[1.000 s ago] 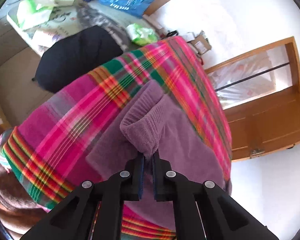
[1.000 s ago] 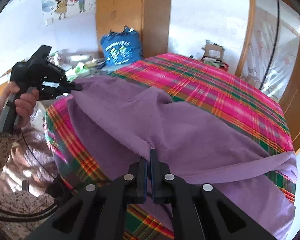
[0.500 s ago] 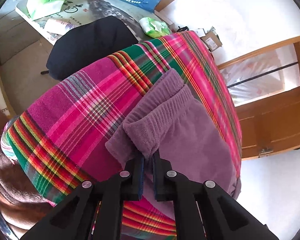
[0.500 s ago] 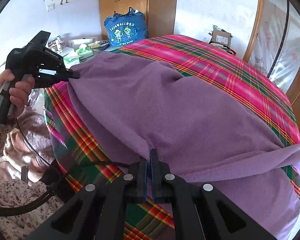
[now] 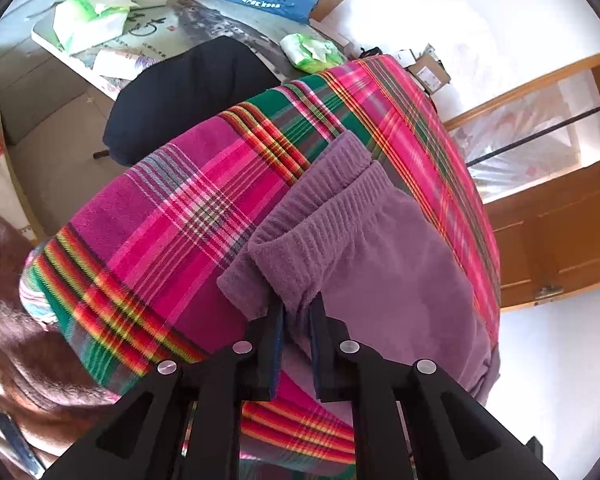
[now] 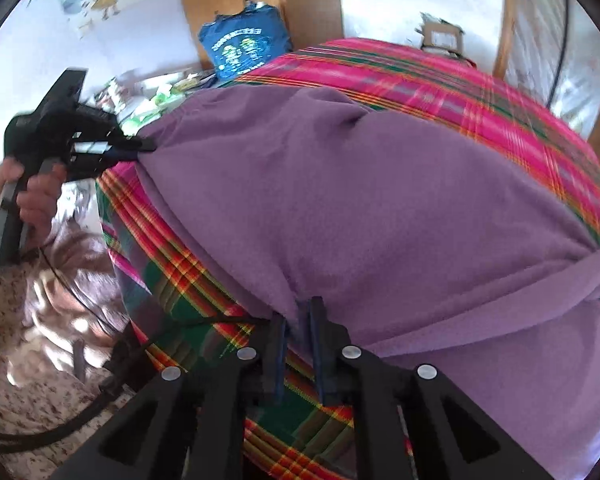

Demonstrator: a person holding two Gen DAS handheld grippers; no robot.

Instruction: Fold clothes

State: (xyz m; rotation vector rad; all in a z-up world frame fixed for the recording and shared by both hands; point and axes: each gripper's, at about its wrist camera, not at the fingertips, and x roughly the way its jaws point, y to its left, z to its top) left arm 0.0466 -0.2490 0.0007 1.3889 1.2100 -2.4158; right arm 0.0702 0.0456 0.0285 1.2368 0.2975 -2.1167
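The left hand-held gripper point(image 5: 296, 312) has its jaws opening, narrow yet, with the ribbed waistband corner of the soft purple fleece trousers point(image 5: 380, 264) between the pads, which seem to be letting go of the cloth. The right hand-held gripper point(image 6: 298, 322) is likewise opening, its jaws a narrow way apart with the near edge of the same garment between them; whether the pads press the cloth there I cannot tell for sure, though they look to be easing off. The trousers lie spread across the bright pink, green and orange plaid bedspread point(image 5: 172, 216) on the bed, folded lengthwise so that one waistband lies on the other, the legs running away to the right. A black cushioned chair point(image 5: 188, 88) and a cluttered side bench point(image 5: 220, 28) stand beyond the bed's corner. By my judgement the first fold has just been laid down and is being released. The next move calls for both grippers to draw clear without dragging the fleece, then to take fresh hold for a crosswise fold.
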